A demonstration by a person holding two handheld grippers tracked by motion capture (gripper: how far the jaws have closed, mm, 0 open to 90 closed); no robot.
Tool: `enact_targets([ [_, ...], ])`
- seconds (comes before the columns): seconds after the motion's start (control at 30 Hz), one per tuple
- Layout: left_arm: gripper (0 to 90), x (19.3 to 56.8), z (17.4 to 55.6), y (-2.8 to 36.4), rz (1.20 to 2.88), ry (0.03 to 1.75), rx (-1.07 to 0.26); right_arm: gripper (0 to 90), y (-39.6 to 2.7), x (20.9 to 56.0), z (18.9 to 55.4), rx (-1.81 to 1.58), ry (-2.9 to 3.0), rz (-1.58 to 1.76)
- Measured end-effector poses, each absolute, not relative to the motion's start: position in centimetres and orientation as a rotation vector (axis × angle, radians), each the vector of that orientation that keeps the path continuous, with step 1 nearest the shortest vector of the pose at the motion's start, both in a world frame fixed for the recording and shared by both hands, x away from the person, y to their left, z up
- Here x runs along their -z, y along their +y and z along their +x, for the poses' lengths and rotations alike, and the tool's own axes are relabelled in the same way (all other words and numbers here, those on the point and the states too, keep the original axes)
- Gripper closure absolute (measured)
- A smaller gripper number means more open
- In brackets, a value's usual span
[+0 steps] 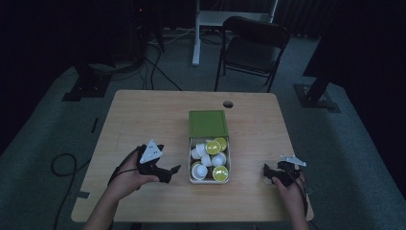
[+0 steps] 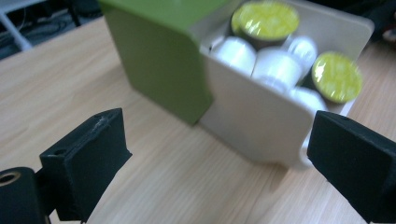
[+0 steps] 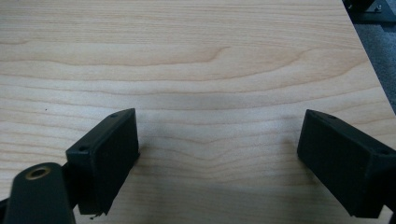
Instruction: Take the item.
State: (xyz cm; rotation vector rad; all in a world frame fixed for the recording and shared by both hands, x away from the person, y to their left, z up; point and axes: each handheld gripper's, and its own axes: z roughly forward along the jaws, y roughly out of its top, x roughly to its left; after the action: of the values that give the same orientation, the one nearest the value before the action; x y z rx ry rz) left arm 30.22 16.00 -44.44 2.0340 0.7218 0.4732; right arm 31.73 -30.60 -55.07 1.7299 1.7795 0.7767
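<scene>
Both grippers (left (image 1: 173,171), right (image 1: 266,173)) gape empty beside the box (image 1: 209,165); next, probably, left reaches for a pod (image 2: 337,76).

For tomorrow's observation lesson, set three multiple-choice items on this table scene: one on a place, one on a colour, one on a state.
1. Where does the box of capsules stand?
A. between the two grippers
B. at the table's far left corner
C. on the chair

2. What colour is the box's sleeve?
A. red
B. green
C. blue

3. How are the left gripper jaws?
A. shut on a capsule
B. shut on nothing
C. open

Answers: 1 A, the high view shows the left gripper to one side and the right gripper to the other. 2 B, it shows green in two views. 3 C, a wide gap lies between the jaws.
</scene>
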Motion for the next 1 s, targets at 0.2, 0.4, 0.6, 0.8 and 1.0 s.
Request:
enact_targets([
  [0.2, 6.1, 43.9, 30.6, 15.0, 2.021, 0.693, -0.462, 12.1, -30.6, 55.1, 31.7, -0.777, 1.78, 1.73],
  [0.4, 9.0, 43.3, 30.9, 13.8, 2.013, 0.652, -0.454, 12.0, -30.6, 55.1, 31.7, -0.776, 1.78, 1.73],
  [0.6, 9.0, 42.6, 31.3, 12.3, 2.007, 0.61, -0.416, 12.1, -30.6, 55.1, 31.7, -0.777, 1.78, 1.73],
  [0.8, 15.3, 42.5, 32.4, 11.1, 1.991, 0.611, -0.384, 12.1, -30.6, 55.1, 31.7, -0.777, 1.779, 1.73],
  [1.0, 15.3, 42.7, 32.8, 9.8, 2.007, 0.591, -0.356, 12.1, -30.6, 55.1, 31.7, -0.776, 1.78, 1.728],
])
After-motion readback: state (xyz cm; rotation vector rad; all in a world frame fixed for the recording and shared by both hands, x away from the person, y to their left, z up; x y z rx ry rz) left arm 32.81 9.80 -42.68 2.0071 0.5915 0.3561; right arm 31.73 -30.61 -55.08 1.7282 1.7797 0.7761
